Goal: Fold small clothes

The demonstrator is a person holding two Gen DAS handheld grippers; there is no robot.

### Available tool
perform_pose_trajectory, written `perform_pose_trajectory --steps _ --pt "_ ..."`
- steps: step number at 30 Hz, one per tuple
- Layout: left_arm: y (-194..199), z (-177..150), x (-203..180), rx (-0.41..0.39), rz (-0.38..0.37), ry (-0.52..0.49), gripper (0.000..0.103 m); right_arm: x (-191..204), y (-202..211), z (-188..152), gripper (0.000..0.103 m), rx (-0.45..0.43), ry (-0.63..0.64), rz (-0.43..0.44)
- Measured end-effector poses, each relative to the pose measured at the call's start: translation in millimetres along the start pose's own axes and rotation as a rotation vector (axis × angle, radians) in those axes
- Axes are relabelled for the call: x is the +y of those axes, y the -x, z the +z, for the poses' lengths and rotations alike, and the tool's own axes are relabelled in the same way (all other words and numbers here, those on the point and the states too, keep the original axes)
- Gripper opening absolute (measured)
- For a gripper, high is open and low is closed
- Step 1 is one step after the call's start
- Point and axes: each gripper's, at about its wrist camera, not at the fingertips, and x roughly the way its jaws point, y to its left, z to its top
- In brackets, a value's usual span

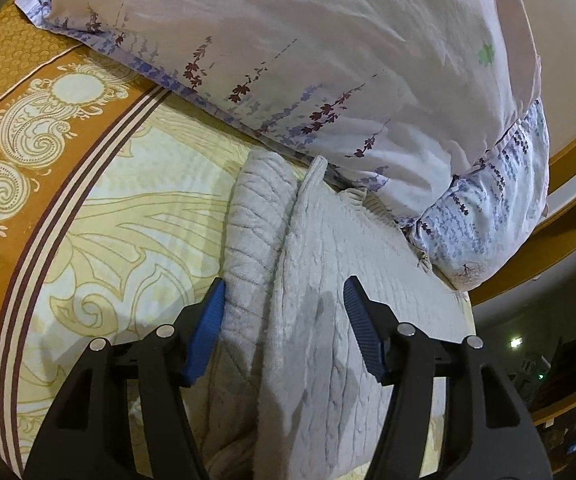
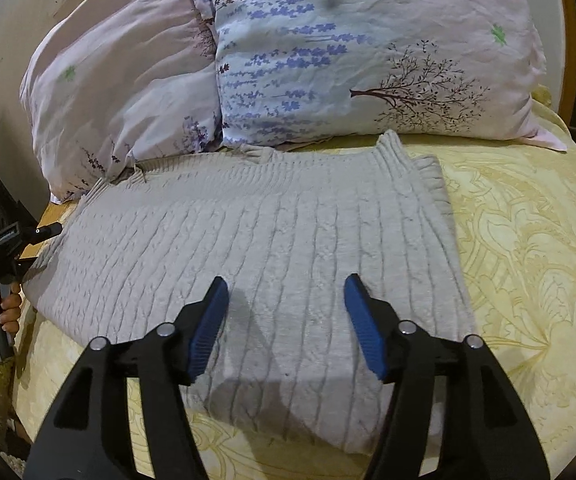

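Note:
A light grey cable-knit sweater [image 2: 256, 240] lies folded flat on the bed, its ribbed edges toward the pillows. In the left wrist view the sweater [image 1: 319, 280] shows as a long fold with a rolled part on its left. My left gripper [image 1: 284, 292] is open, with its blue pads on either side of the sweater's fold, holding nothing. My right gripper [image 2: 286, 292] is open and hovers just above the sweater's near half. The left gripper also shows at the right wrist view's left edge [image 2: 4, 240], held in a hand.
Two floral pillows [image 2: 367, 52] [image 2: 120, 80] lie behind the sweater, touching its far edge. The yellow patterned bedsheet [image 2: 527, 240] spreads to the right, with an orange border [image 1: 16, 128] in the left wrist view. The bed's wooden edge [image 1: 567, 240] runs close on the right.

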Motion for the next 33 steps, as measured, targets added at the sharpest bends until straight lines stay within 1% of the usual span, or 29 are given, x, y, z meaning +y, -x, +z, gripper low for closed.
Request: perform_pose_trajectory --steps 2,4,8,9,12,13,14,16,20,22,25,27,29,31,33 --pt "-3 0 0 0.017 -0.02 0.023 0.049 -1 0 -1 0.064 -0.004 -0.013 0.012" --pt "-7 -1 -1 0.025 -0.038 0.046 0.046 -4 0 0 0.065 -0.006 -0.026 0.023" --pt "-13 -4 -10 0.032 -0.032 0.036 0.043 -6 0 0 0.065 -0.008 -0.043 0.039" --pt "-16 -5 -13 0.036 -0.034 0.04 0.042 -5 1 0 0.065 -0.008 -0.041 0.037" --pt "-19 -4 -18 0.029 -0.022 0.04 0.035 2 0 1 0.066 -0.015 -0.009 0.008" --pt "-18 -4 -17 0.027 -0.02 0.041 0.03 9 0 2 0.065 -0.02 0.011 0.002" --pt "-18 -4 -17 0.026 -0.019 0.044 0.029 14 0 3 0.065 -0.022 0.027 0.008" --pt "-18 -3 -16 0.025 -0.016 0.051 0.026 29 -1 8 0.061 -0.025 0.067 0.037" --pt "-19 -4 -15 0.025 -0.01 0.053 0.026 61 -10 16 0.059 -0.027 0.148 0.071" --pt "-19 -4 -15 0.024 -0.006 0.055 0.025 73 -19 18 0.059 -0.018 0.179 0.049" --pt "-17 -5 -16 0.016 -0.008 0.06 0.02 79 -39 14 0.059 0.054 0.199 -0.022" --pt "-14 -4 -21 0.007 -0.028 0.049 0.019 86 -40 9 0.06 0.04 0.237 -0.06" --pt "-10 -2 -27 -0.004 -0.056 0.042 0.018 88 -39 8 0.06 0.039 0.248 -0.076" --pt "-5 0 -36 -0.015 -0.093 0.037 0.018 87 -39 8 0.06 0.041 0.243 -0.073" --pt "-3 2 -47 -0.025 -0.113 0.018 0.017 86 -38 7 0.06 0.04 0.241 -0.07"
